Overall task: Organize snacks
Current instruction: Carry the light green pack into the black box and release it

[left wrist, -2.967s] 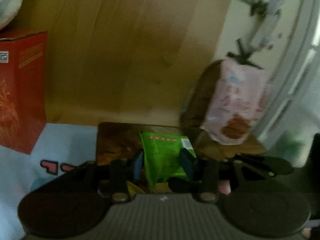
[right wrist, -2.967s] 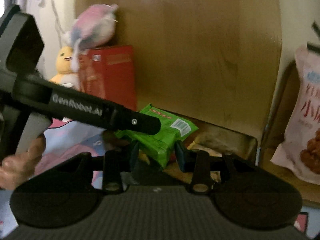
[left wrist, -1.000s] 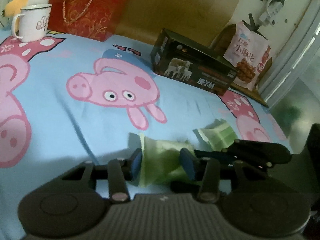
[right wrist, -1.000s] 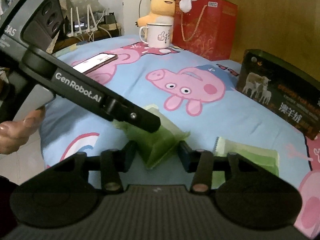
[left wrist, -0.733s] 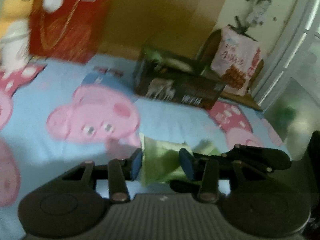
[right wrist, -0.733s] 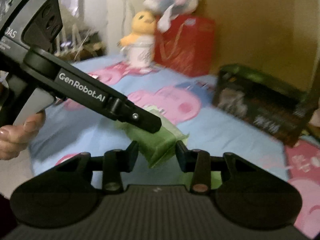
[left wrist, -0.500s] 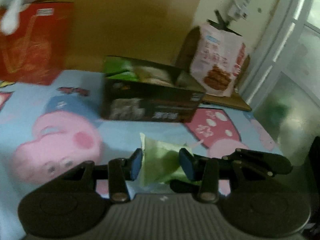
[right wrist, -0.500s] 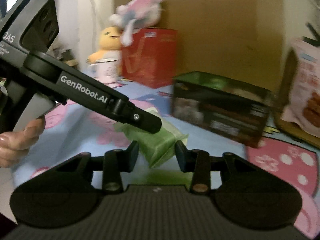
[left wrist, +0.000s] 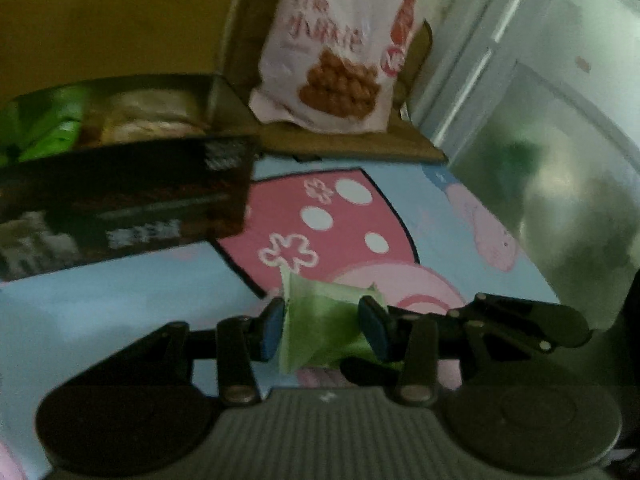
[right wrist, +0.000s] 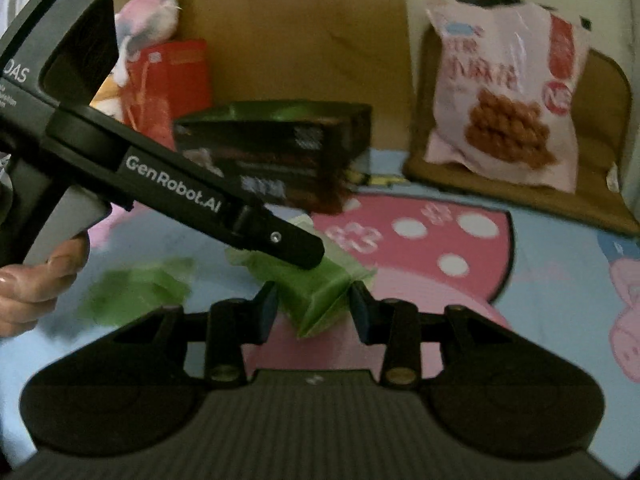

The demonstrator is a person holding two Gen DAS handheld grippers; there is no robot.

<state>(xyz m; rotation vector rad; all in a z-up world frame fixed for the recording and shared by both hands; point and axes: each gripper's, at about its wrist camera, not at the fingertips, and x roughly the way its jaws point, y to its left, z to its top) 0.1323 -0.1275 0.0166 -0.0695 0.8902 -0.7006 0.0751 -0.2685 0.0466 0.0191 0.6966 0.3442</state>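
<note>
**Snack packet carried by both tongs toward the box**

Snack packet [left wrist: 320, 328], a light green one, sits between the pads of the left tongs [left wrist: 322, 330] and, in the other view, between the pads of the right tongs [right wrist: 312, 308]. Both pairs are closed on it, one at each end as far as the blurred frames allow, and it hangs above the blue cartoon bedsheet [left wrist: 120, 300] rather than lying on it. In the right wrist view the left tongs' black arm [right wrist: 224, 216] crosses over the packet, with a hand [right wrist: 36, 288] on its grip at the left edge.

Ahead stands the dark open box [right wrist: 280, 156], which already shows green packets inside [left wrist: 44, 128] from the left view. Another green packet [right wrist: 136, 292] lies on the sheet to the left, blurred. A large pink bag of snacks [right wrist: 504, 104] leans on a brown cushion [right wrist: 608, 92] to the right of the box, and a red gift bag [right wrist: 172, 80] with a plush toy [right wrist: 148, 12] stands to the box's left.

The step in hand looks like the carry: the packet is lifted and facing the box, not yet over its opening. The next move probably calls for bringing it above the open top, keeping both ends level so the soft wrapper does not buckle or slip, then releasing both tongs together so that it drops in beside the others.
</note>
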